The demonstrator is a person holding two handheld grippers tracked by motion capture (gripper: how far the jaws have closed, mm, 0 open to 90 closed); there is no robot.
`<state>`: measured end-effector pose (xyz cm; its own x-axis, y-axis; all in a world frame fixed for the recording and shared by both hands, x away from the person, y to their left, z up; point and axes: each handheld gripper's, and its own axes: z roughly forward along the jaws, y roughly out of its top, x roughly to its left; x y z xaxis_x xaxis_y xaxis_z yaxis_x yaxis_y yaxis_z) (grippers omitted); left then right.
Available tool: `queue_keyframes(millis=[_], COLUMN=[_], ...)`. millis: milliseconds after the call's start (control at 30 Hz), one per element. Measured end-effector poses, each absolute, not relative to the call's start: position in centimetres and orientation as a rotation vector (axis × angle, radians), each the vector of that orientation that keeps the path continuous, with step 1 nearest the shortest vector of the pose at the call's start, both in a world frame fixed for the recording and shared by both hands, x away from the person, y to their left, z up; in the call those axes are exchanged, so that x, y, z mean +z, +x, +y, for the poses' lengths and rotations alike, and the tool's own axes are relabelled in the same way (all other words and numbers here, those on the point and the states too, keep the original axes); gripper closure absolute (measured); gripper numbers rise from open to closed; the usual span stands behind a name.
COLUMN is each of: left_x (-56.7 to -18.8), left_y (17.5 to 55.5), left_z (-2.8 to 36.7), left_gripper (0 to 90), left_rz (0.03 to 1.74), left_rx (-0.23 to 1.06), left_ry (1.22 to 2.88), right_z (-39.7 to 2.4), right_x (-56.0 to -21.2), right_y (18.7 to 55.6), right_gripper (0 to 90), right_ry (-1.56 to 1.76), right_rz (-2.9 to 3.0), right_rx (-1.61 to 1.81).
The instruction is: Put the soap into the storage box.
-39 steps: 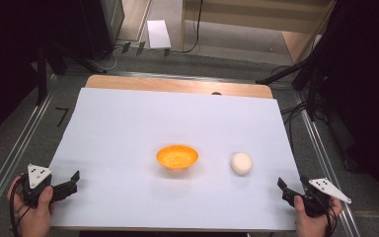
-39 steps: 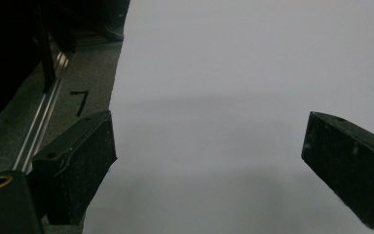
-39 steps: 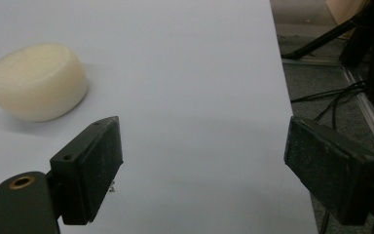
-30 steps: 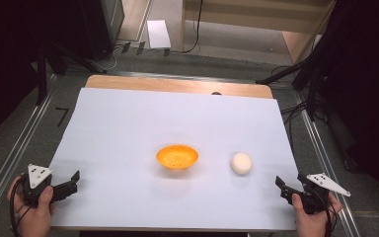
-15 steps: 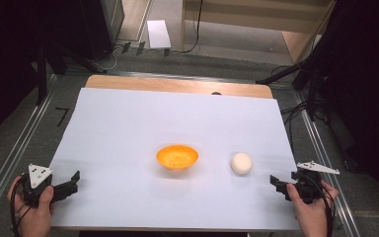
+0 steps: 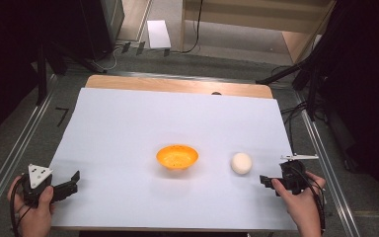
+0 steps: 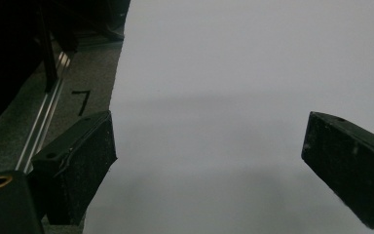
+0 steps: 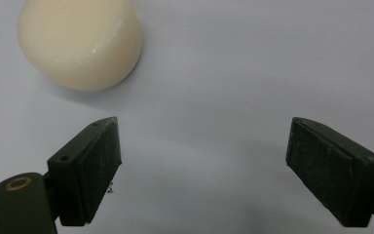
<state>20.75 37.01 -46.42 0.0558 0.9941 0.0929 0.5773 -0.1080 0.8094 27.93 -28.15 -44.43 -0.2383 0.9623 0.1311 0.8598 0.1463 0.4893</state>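
An orange bowl (image 6: pixel 177 156) sits near the middle of the white sheet (image 6: pixel 143 123). To its right lies a cream rounded object (image 6: pixel 241 163), seen close up (image 8: pixel 80 41) in the right gripper view, ahead and to the left of the jaws. My right gripper (image 6: pixel 267 181) is open just right of and nearer than that object, not touching it; in its own view the right gripper (image 8: pixel 204 151) has bare sheet between the jaws. My left gripper (image 6: pixel 71 181) is open at the sheet's near left corner, and the left gripper (image 7: pixel 209 151) holds nothing.
The sheet covers a wooden table (image 6: pixel 177 85) with metal rails (image 6: pixel 15 153) along both sides. Cables (image 6: pixel 296 111) hang off the right edge. A black tape mark (image 7: pixel 81 100) lies on the grey floor left of the sheet.
My right gripper has moved left and forward toward the cream object and tilted its top plate. The left gripper, bowl and object have stayed in place.
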Motion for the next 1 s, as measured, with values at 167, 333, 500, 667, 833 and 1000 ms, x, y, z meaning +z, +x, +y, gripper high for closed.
queue_keyframes(millis=[167, 333, 500, 667, 833, 1000], left_x=[-46.4, -46.4, -46.4, -46.4, -46.4, -46.4], left_y=[20.8, 20.7, 20.7, 20.7, 20.7, 20.7], left_z=[37.0, 37.0, 37.0, 37.0, 37.0, 37.0], left_gripper=[6.2, 6.2, 6.2, 6.1, 6.2, 6.2], left_rz=[1.577, 1.577, 1.576, 1.576, 1.576, 1.576], left_rx=[0.910, 0.909, 0.910, 0.909, 0.909, 0.908], left_ry=[1.749, 1.748, 1.750, 1.750, 1.750, 1.750], right_z=[-27.4, -26.8, -26.1, -25.6, -24.9, -24.2], right_x=[-44.2, -43.9, -43.7, -43.7, -43.7, -43.7], right_y=[28.3, 28.7, 29.1, 29.6, 30.1, 30.6], right_gripper=[13.3, 13.4, 13.5, 13.6, 13.6, 13.6], right_ry=[1.774, 1.763, 1.765, 1.770, 1.789, 1.788], right_rz=[2.234, 2.255, 2.278, 2.304, 2.320, 2.341], right_rx=[0.712, 0.715, 0.711, 0.700, 0.681, 0.656])
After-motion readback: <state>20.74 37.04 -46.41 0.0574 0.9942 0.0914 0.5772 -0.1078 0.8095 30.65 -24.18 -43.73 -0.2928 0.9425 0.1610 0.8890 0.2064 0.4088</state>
